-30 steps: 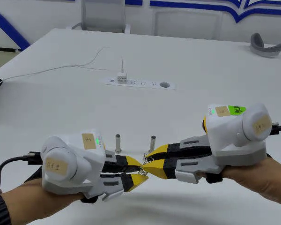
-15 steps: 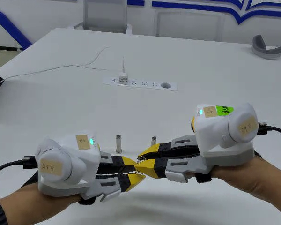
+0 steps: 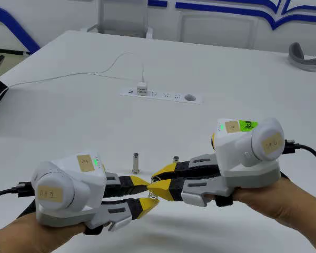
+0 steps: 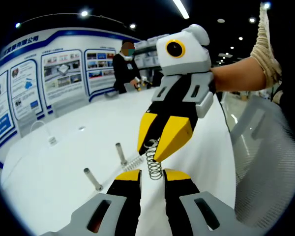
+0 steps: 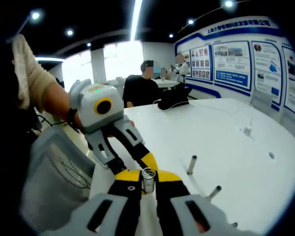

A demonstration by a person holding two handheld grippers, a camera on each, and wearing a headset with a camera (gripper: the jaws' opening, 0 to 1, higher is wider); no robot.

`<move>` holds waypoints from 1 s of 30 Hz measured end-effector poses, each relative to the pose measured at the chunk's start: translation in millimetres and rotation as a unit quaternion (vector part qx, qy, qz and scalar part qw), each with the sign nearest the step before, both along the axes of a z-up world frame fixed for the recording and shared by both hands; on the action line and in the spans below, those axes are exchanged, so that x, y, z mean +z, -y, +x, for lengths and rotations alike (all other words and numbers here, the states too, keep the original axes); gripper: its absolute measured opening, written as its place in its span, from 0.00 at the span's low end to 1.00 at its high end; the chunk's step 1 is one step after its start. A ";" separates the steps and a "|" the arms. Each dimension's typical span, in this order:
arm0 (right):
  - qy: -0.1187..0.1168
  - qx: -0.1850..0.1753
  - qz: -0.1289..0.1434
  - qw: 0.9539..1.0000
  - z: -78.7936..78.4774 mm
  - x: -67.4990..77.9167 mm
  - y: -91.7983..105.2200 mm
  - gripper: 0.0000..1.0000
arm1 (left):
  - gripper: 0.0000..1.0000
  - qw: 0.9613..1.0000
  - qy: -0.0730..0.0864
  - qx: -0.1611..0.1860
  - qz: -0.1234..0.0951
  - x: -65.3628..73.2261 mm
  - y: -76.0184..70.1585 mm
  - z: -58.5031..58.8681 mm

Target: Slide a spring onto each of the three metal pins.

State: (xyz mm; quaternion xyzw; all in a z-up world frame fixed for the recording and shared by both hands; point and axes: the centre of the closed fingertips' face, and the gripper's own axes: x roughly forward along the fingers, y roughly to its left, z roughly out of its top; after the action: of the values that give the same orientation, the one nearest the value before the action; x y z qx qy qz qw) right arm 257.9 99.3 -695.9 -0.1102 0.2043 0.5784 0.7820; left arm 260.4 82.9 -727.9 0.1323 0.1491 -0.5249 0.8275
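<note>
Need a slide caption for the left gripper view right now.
Right gripper pinches a spring at the tips of the left gripper, two metal pins upright on the white table beyond.

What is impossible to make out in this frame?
- Third pin: in the head view the right hand-held gripper covers the table by the two pins.
- Whether the left hand-held gripper pinches the spring: left gripper view, contact too small.
- Text on the wall posters: blurred, left gripper view.

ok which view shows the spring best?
Left gripper view: the spring shows side-on with distinct coils, gripped in the right tongs. The right gripper view shows the spring foreshortened. The head view gives a small glimpse of the spring between yellow tips.
</note>
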 end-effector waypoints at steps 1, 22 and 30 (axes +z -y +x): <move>0.000 0.000 0.001 1.000 0.7 0.4 -0.1 0.12 | 0.20 1.000 -0.002 0.003 -0.001 -0.3 -1.6 0.3; 0.032 -0.034 0.014 0.999 48.5 15.4 -11.2 0.12 | 0.22 0.999 -0.010 0.051 -0.003 -8.2 -36.4 -3.7; 0.048 -0.053 0.017 0.997 70.5 18.5 -17.6 0.12 | 0.22 0.998 -0.010 0.058 -0.005 -7.8 -37.0 -5.4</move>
State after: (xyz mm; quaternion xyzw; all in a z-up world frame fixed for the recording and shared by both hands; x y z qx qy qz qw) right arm 328.5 117.0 -677.4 -0.1134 0.1619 0.5337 0.8223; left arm 255.1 119.9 -735.7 0.1137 0.1619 -0.4785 0.8555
